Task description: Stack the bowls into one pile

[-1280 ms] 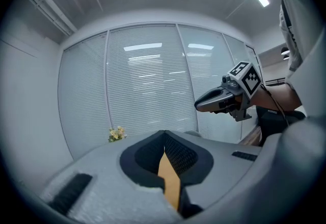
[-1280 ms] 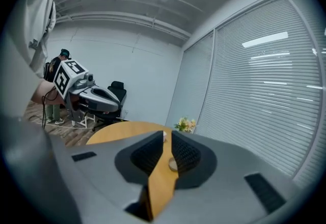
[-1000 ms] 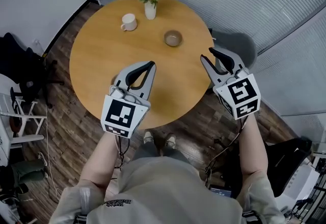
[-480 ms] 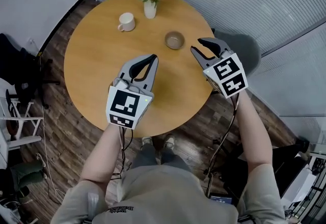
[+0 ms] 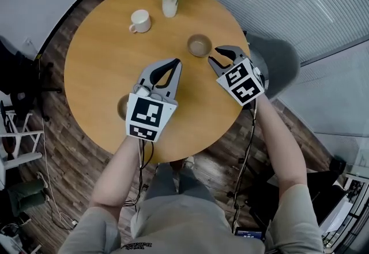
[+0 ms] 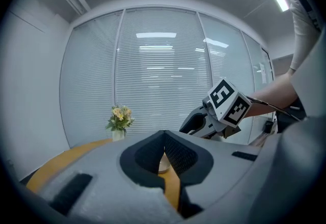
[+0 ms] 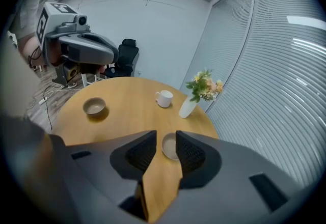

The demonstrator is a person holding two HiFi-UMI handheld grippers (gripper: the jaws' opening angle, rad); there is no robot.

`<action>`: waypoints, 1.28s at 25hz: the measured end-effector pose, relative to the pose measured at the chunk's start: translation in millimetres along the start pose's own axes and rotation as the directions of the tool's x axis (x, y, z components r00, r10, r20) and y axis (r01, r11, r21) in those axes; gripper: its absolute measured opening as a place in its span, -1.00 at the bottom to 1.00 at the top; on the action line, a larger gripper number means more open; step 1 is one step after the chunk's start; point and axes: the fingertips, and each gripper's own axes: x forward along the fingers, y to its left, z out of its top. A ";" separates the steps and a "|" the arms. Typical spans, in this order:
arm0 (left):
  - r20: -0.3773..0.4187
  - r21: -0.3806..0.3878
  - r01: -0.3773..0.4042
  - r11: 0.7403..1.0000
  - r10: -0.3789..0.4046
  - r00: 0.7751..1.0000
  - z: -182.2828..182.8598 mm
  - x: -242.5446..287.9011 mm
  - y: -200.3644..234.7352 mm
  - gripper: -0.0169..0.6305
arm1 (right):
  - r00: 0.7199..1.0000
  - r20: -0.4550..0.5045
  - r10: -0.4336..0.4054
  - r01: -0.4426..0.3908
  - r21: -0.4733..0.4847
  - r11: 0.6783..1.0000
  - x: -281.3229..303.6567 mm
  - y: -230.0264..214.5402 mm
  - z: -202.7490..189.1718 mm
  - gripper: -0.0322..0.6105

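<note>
Two beige bowls sit on the round wooden table [image 5: 98,56]. One bowl [image 5: 199,45] lies at the right side of the table. My right gripper [image 5: 217,55] hovers just right of it, tilted down, jaws open and empty. In the right gripper view that bowl [image 7: 169,146] shows in the gap between the jaws, still beyond the tips. The second bowl [image 5: 122,107] sits near the front left edge, partly hidden under my left gripper [image 5: 173,64]. The second bowl [image 7: 94,106] is also plain in the right gripper view. The left gripper's [image 6: 164,134] tips touch, with nothing held.
A white mug [image 5: 139,21] and a white vase of flowers [image 5: 170,2] stand at the far side of the table. A grey chair [image 5: 274,59] is tucked under the right edge. A dark office chair [image 7: 125,60] stands on the wooden floor to the left.
Both grippers have moved forward and down over the table. The right one has come in from beyond the right edge and tipped down toward the right bowl.
</note>
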 end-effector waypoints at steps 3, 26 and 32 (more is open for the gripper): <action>-0.010 -0.028 -0.001 1.000 0.001 1.000 -13.9 11.0 3.2 -0.89 | 0.999 -0.037 0.007 -0.008 -0.042 0.999 22.5 -0.6 -11.7 -0.53; -0.167 -0.083 -0.010 0.996 -0.005 0.986 -132.7 56.1 10.7 -0.89 | 0.979 -0.204 0.010 -0.048 -0.181 0.982 157.7 10.5 -103.0 -0.53; -0.196 -0.115 -0.012 0.993 -0.011 0.980 -152.1 54.0 9.5 -0.89 | 0.973 -0.229 0.004 -0.055 -0.217 0.975 177.2 14.8 -112.7 -0.56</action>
